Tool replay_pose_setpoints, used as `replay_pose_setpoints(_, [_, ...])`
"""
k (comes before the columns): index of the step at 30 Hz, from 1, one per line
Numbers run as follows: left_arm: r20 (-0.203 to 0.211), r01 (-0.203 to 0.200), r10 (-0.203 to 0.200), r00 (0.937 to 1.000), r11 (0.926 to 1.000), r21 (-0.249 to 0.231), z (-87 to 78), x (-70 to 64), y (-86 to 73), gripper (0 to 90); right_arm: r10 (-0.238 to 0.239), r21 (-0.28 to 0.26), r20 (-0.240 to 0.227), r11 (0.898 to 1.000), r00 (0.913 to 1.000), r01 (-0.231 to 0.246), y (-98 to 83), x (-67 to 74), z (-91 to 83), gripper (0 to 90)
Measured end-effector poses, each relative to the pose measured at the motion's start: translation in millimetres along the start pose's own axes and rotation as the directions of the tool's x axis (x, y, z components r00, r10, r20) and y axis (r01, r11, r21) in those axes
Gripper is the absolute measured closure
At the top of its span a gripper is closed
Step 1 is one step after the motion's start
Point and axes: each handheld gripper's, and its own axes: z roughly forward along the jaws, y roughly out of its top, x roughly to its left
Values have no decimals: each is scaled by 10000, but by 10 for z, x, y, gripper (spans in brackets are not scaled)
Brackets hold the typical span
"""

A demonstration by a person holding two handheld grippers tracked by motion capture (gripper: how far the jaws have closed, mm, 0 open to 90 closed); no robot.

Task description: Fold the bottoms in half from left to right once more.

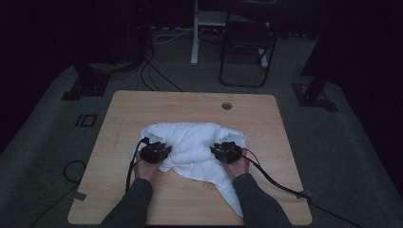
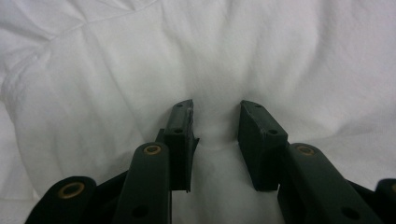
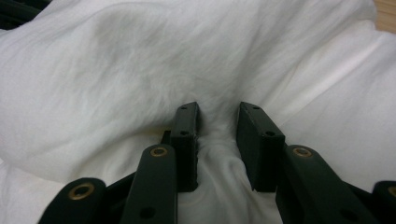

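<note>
The white cloth (image 1: 192, 147) lies bunched near the middle of the table (image 1: 142, 204); the left gripper (image 1: 154, 153) and right gripper (image 1: 228, 151) each pinch a fold of it between part-closed jaws at its near side; judged mid-fold, the next move calls for carrying both folds together evenly.

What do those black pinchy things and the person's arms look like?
Each gripper, left and right, is black and chunky. Its two flat, blocky fingers sit on arms with small brass-ringed holes. A black cable trails from each. The person wears dark grey long sleeves.
</note>
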Motion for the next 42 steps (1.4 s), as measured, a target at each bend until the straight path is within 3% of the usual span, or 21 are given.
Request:
replay_pose_setpoints(3, [86, 294, -295, 9995, 9995, 126, -75, 50, 62, 572, 2, 18, -13, 10000, 10000, -2, 2, -5, 0, 679])
replay_pose_setpoints(7, [-216, 921, -933, 9954, 9944, -509, -301, 173, 95, 459, 4, 2, -5, 10000, 10000, -4, 0, -5, 1, 679])
replay_pose_setpoints(10, [-429, 1164, -1194, 9919, 9909, -672, -387, 256, 87, 382, 0, -11, 8, 10000, 10000, 0, -2, -5, 1, 679])
replay_pose_setpoints(11, [-803, 1492, -1537, 9848, 9870, -597, -422, 348, 49, 382, -2, -18, 10, 10000, 10000, 2, -3, -4, 1, 679])
replay_pose_setpoints(12, [-987, 1644, -1685, 9807, 9852, -487, -417, 384, 22, 302, -9, -55, 37, 10000, 10000, 9, -7, 0, 1, 679])
replay_pose_setpoints(13, [-1164, 1775, -1805, 9767, 9835, -360, -400, 414, -12, 283, -2, -73, 56, 10000, 10000, 2, -9, 3, 1, 679])
replay_pose_setpoints(17, [-1669, 2036, -2014, 9652, 9790, -42, -337, 468, -134, 199, 1, -104, 102, 9999, 9999, 0, -15, 12, 1, 679])
replay_pose_setpoints(25, [-2370, 1752, -1619, 9579, 9839, 361, -222, 415, -161, 133, -32, -146, 128, 9999, 9999, 34, -23, 15, -1, 679])
replay_pose_setpoints(33, [-2751, 1786, -1640, 9473, 9835, 285, -172, 416, -179, 98, -55, -175, 163, 9998, 9999, 58, -27, 21, -1, 678])
replay_pose_setpoints(36, [-2868, 1890, -1745, 9420, 9817, 233, -155, 449, -200, 29, -62, -180, 178, 9998, 9998, 65, -28, 22, -2, 678])
replay_pose_setpoints(42, [-2435, 1774, -1674, 9553, 9839, 194, -185, 469, -202, 61, -62, -192, 185, 9998, 9998, 66, -29, 23, -2, 678])
